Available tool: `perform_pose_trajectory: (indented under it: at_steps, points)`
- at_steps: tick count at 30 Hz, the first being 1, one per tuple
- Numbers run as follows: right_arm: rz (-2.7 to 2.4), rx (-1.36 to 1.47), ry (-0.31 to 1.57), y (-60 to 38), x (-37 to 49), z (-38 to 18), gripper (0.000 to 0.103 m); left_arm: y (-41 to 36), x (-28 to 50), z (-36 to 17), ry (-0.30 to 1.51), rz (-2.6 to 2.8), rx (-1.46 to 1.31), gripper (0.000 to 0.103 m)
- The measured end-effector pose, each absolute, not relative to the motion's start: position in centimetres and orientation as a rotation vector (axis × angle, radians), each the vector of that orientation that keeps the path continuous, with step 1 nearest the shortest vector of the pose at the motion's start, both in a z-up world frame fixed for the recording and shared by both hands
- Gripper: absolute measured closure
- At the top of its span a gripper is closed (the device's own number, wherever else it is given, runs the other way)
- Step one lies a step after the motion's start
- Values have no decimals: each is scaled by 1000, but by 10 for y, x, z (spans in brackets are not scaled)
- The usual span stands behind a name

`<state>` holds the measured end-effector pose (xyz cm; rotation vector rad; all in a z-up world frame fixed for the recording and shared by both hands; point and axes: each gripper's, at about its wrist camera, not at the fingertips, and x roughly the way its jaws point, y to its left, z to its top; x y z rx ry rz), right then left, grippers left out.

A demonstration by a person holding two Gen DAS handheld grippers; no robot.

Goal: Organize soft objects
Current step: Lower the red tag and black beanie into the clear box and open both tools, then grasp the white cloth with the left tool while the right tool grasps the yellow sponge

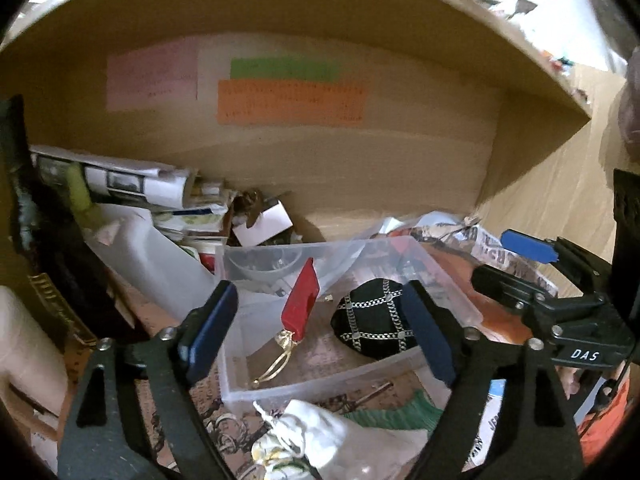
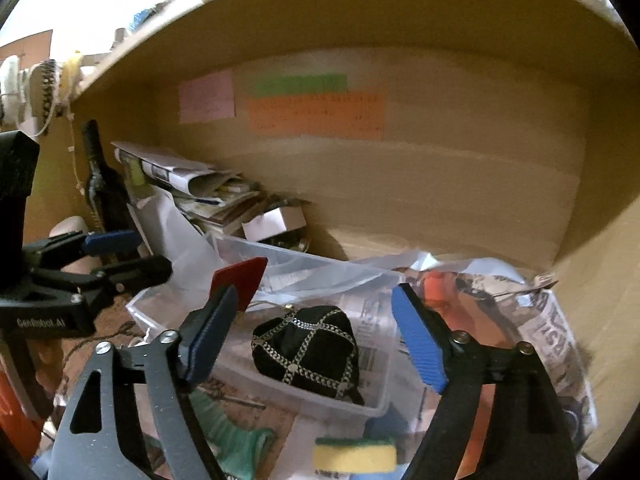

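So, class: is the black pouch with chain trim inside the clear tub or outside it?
Inside: the black pouch lies on the floor of the clear tub, its walls around it.

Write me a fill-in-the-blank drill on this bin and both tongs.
1. The black pouch with chain trim lies inside the clear ____.
2. Both the left tongs and the right tongs are ____.
3. The tag on the gold ring is ____ in colour.
4. The sponge is yellow with a ____ top.

Missing words: bin; open; red; green
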<state>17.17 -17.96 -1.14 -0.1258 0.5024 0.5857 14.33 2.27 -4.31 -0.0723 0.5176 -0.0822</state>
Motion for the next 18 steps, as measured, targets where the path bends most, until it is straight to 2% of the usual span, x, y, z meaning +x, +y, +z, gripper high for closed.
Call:
perform_pose_trajectory:
  at_steps: [9,18]
  points:
    - [564,-162,495,-201,142,-19,20,25,109,-49,528,-75,-71,4]
    - [558,-167,632,-218,136,-60,20,21,105,-89,668,-112,-106,4]
